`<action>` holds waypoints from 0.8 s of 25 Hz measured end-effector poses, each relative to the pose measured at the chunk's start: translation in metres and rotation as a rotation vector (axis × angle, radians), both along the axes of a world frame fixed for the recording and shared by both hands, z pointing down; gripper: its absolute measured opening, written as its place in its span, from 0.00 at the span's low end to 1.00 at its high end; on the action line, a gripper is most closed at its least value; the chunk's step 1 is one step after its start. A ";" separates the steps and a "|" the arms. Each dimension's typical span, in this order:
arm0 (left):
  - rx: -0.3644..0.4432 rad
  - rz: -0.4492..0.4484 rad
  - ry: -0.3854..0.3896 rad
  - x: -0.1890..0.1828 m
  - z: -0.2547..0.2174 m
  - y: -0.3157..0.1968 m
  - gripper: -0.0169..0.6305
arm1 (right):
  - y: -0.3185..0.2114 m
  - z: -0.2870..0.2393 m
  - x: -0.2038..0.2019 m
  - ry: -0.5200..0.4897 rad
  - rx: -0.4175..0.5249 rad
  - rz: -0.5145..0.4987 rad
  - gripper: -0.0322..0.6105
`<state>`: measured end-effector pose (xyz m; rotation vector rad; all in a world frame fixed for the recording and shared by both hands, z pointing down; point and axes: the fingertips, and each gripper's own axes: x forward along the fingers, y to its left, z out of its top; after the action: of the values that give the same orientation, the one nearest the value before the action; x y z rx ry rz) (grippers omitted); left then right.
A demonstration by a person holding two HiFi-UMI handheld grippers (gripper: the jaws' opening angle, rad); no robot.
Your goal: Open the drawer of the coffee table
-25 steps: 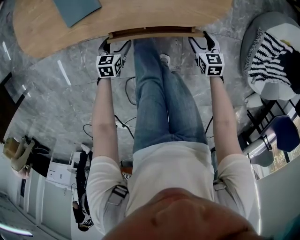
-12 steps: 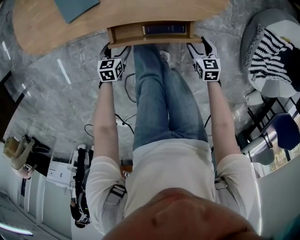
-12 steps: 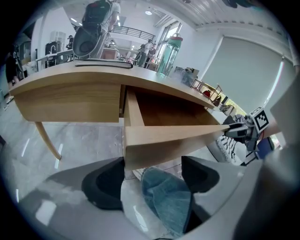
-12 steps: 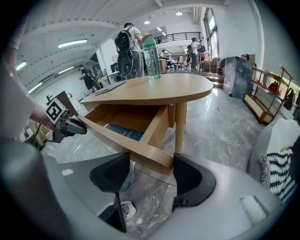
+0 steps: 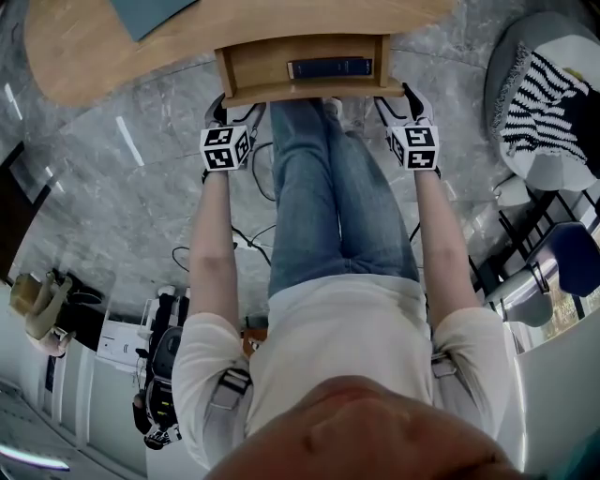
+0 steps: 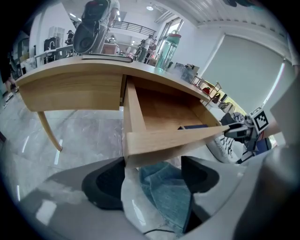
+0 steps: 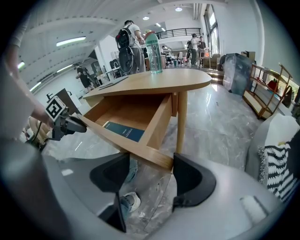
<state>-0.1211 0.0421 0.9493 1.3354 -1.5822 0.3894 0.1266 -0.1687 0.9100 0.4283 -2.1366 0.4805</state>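
You'll find no print here that can be read. The dark blue book has a pale mark on its cover, too small to make out, and each of your tongs carries a cube of black-and-white square markers.

The drawer stands pulled out from under the edge of the surface, toward your legs. The book lies flat inside it, close behind the drawer front and toward your right.

Your left tongs sit at the left end of that front and your right tongs at the right end. In the left gripper view the left tongs stand wide, with the corner of the board just above the dark pads. The right tongs are wide too, with the board's other corner between their tips.

The surface is light wood with a rounded oval top and slim tapered legs. The drawer is plain board of the same wood. A translucent green bottle stands upright on top, and a flat blue-grey sheet lies near the far edge.

The floor is glossy grey marble-patterned tile, crossed by thin black cables. To your right a black-and-white striped cloth lies on a grey round seat. People stand in the bright open hall behind the surface.
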 end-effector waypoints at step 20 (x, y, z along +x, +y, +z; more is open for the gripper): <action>-0.079 -0.030 0.010 0.015 0.027 0.020 0.60 | 0.023 0.029 0.020 0.071 -0.015 -0.048 0.51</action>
<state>-0.1059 0.0620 0.9763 1.2501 -1.5608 0.4220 0.1463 -0.1456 0.9386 0.3791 -2.0687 0.4471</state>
